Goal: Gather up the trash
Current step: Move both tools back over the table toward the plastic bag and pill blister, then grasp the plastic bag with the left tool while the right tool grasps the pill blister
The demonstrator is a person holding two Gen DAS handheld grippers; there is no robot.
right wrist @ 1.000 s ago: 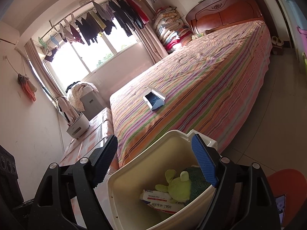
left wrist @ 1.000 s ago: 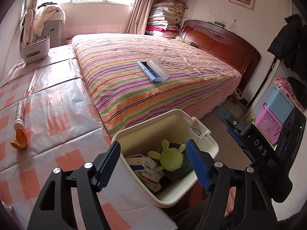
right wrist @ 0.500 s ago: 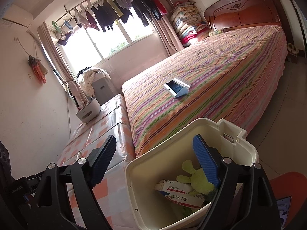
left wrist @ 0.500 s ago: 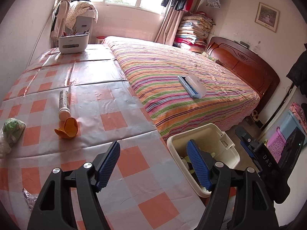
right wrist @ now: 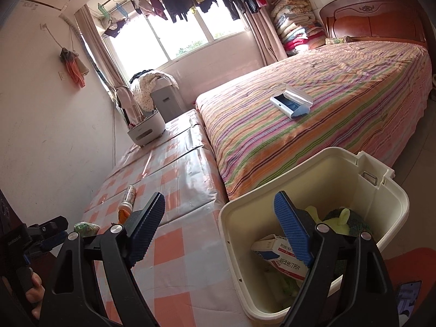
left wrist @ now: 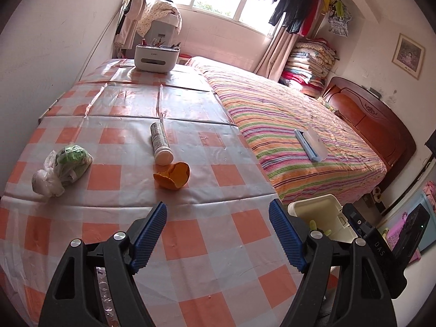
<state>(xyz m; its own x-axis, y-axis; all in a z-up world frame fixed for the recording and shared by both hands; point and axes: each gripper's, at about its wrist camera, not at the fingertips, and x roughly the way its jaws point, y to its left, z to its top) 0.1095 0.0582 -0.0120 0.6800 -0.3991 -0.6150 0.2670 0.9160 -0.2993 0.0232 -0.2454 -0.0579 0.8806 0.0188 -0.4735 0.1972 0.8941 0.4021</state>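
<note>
Your left tool is opening, empty, over the worktop's bare near edge; orange peel lies mid-worktop. Your right tool gapes empty above the bin beside the worktop's bed-side edge.

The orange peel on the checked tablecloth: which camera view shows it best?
The left wrist view shows the orange peel best: whole, unobstructed, lying just in front of the white tube. In the right wrist view only a small orange sliver appears, mostly hidden behind the right gripper's left finger.
</note>
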